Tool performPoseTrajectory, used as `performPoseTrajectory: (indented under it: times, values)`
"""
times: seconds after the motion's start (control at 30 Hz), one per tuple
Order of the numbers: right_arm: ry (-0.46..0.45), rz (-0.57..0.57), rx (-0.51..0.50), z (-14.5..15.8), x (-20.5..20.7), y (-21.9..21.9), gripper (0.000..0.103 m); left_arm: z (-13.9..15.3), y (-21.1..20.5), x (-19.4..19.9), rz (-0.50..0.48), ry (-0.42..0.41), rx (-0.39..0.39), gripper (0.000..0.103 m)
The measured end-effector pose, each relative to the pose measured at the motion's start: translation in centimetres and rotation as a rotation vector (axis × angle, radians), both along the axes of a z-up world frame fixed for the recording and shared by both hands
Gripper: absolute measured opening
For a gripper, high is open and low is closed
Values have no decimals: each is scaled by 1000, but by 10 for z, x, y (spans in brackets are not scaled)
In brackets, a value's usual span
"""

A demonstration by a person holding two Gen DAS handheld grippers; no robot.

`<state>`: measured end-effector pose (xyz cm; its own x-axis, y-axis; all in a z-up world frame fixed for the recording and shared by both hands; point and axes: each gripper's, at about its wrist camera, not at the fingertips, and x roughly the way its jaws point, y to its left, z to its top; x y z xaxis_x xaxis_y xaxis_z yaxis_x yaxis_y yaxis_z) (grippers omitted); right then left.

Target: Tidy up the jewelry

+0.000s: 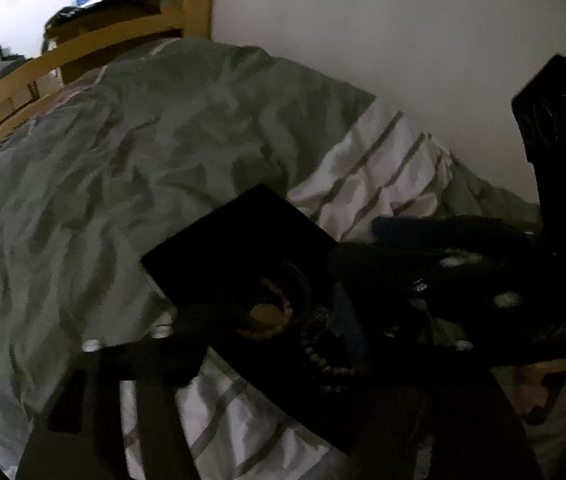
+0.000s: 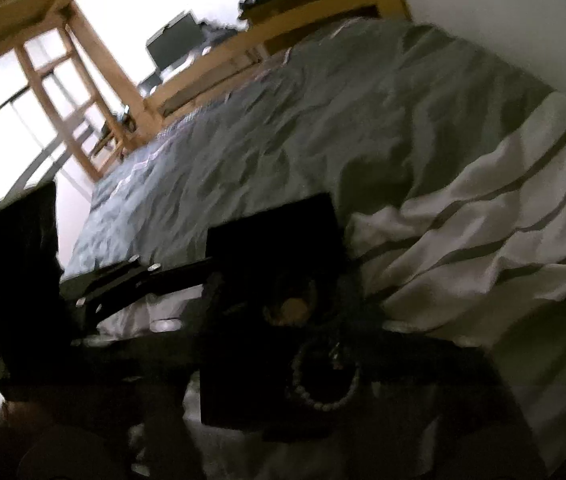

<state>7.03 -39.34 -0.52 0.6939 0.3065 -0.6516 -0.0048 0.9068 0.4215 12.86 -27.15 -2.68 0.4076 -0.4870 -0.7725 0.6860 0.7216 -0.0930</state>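
A black flat tray (image 1: 239,236) lies on the bed; it also shows in the right wrist view (image 2: 275,232). On it sit a brown bead bracelet around a tan disc (image 1: 267,316) (image 2: 293,308) and a pale bead bracelet (image 1: 323,356) (image 2: 323,376). My left gripper (image 1: 187,344) reaches to the tray's left edge; its dark fingers blur into the tray. My right gripper (image 2: 335,344) is over the tray by the pale bracelet, and shows in the left wrist view (image 1: 423,272). Both frames are dark and blurred, so the jaws are not readable.
The grey duvet (image 1: 143,152) covers the bed, with a white striped sheet (image 1: 379,168) (image 2: 483,240) folded back beside the tray. A wooden bed frame (image 1: 95,44) (image 2: 91,92) stands behind, a white wall (image 1: 403,32) to the right.
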Motion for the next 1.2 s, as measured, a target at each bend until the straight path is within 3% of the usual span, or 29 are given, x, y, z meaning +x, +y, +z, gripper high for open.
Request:
performPoseTrajectory:
  times: [0.23,0.43,0.73,0.93,1.2]
  values:
    - [-63,-81,-42,21,-20,2,90,20,23,-21,49,-58,-43,77]
    - [-77,-110,-109,39,-48,10,93,38,44,-47,82,-102,-41,90]
    - [-39,-145,-241,54,-105,35,96,72,73,-95,149,-164,-50,91]
    - [20,-137,-354,66,-126,54,96,85,82,-131,127,-171,-42,91]
    - [47,-133,-373,77,-151,65,96,101,89,-163,117,-197,-38,92]
